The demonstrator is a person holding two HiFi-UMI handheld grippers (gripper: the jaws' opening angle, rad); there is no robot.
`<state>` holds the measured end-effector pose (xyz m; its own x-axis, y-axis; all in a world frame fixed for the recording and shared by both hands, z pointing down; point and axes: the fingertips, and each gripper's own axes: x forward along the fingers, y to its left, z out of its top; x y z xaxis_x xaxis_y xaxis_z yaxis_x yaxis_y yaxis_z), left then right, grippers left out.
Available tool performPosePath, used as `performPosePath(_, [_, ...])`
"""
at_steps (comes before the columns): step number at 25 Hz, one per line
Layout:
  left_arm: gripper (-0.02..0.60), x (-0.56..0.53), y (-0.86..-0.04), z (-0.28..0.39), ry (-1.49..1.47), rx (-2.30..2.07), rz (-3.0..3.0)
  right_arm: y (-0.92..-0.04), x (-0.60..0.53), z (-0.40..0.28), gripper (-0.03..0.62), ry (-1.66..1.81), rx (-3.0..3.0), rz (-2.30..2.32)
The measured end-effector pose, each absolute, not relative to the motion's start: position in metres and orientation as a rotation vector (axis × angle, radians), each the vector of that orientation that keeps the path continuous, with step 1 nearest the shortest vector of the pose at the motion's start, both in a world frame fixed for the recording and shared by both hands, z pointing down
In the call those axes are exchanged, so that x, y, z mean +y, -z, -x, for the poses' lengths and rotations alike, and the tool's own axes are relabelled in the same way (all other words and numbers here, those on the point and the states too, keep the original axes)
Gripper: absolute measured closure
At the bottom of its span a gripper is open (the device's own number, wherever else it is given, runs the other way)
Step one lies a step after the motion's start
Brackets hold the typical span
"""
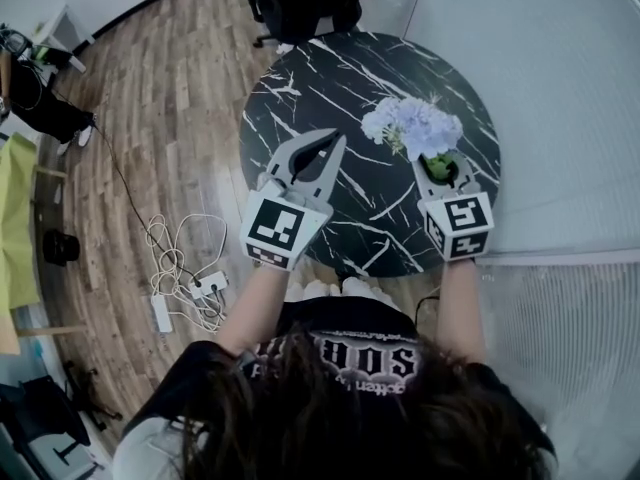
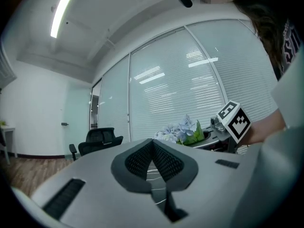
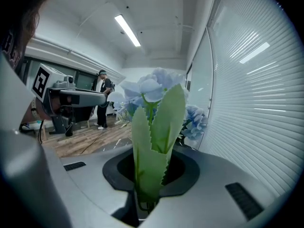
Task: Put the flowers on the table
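Observation:
A bunch of pale blue flowers (image 1: 415, 126) with green leaves is held over the right side of the round black marble table (image 1: 300, 78). My right gripper (image 1: 440, 165) is shut on the flowers' stem. In the right gripper view the leaves (image 3: 156, 132) rise from between the jaws, with the blooms (image 3: 154, 87) above. My left gripper (image 1: 336, 143) hovers over the table's near left part, shut and empty, its tips meeting (image 2: 153, 141). The left gripper view also shows the flowers (image 2: 183, 129) and the right gripper's marker cube (image 2: 234, 120).
A black office chair (image 1: 300, 3) stands at the table's far edge. Cables and a power strip (image 1: 185, 288) lie on the wood floor to the left. A glass wall with blinds (image 1: 560, 118) runs close along the right. A person (image 3: 102, 99) stands far off.

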<state>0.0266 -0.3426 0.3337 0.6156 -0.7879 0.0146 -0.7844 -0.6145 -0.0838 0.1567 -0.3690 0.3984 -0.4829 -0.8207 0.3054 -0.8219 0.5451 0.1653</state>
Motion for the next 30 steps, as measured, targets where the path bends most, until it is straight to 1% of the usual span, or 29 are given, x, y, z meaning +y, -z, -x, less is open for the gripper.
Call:
performPosePath(14, [0.583,-0.389,-0.331,-0.002,0.108,1.522,2.645,-0.425,-0.447,-0.144,0.516,-0.020,-2.459,-1.207])
performPosePath(30, [0.583,-0.416,-0.352,0.017,0.192,1.663,2.611,-0.544,-0.518,-0.125,0.511,-0.189,-2.382,-1.010])
